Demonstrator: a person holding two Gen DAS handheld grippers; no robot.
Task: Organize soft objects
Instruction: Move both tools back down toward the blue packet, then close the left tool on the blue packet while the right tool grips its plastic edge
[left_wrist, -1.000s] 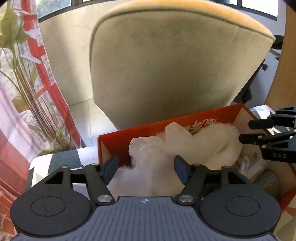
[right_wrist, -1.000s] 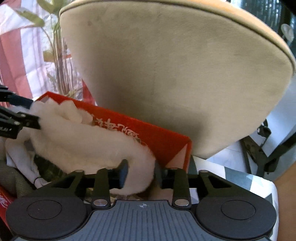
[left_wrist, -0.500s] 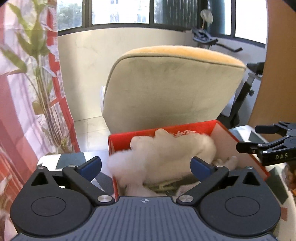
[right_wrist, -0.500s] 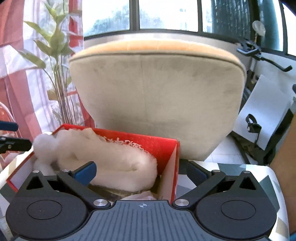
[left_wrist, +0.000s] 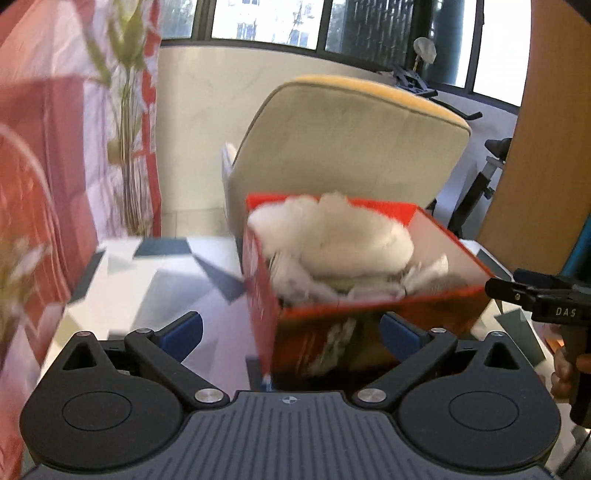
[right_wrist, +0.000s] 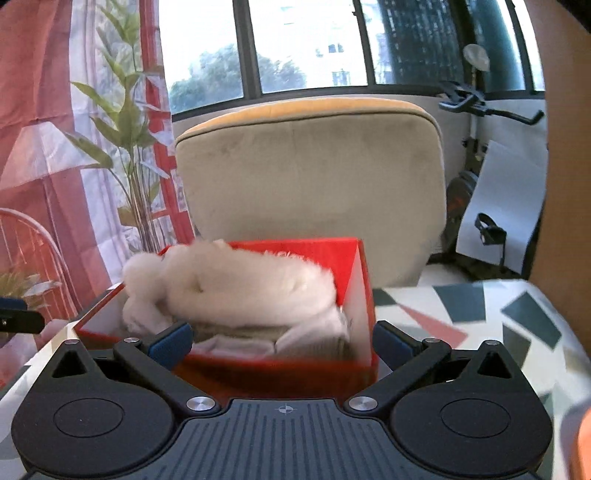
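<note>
Lying dead ahead of both tools, the open red cardboard box (right_wrist: 266, 363) sits on the table with the white cloth patterned in grey and pink triangles (right_wrist: 491, 317), toward its far edge, with a beige upholstered chair back (right_wrist: 310, 184) rising just behind it. Draped across the top of the box is a fluffy white plush scarf (right_wrist: 236, 291), its long axis running side to side as seen from the right wrist, one rounded end spilling over the box's left wall. Beneath it lie paler folded cloths (right_wrist: 236, 345), too blurred to tell apart. From the left wrist the same box (left_wrist: 321, 325) stands ahead and slightly right, a near corner turned toward the camera, the scarf (left_wrist: 332, 236) heaped in its far half. The right gripper (right_wrist: 282, 339) faces the box's near wall squarely, so I judge it the better placed for any further tucking, though both are near. Its jaws stand fully wide, having just been opening, with nothing pinched; the blue pads (right_wrist: 171, 341) straddle the near wall without pressing it. The left gripper (left_wrist: 291, 334) is likewise spread wide after just opening, holding nothing, one pad in front of the box's near face, and whether it touches is unclear.
</note>
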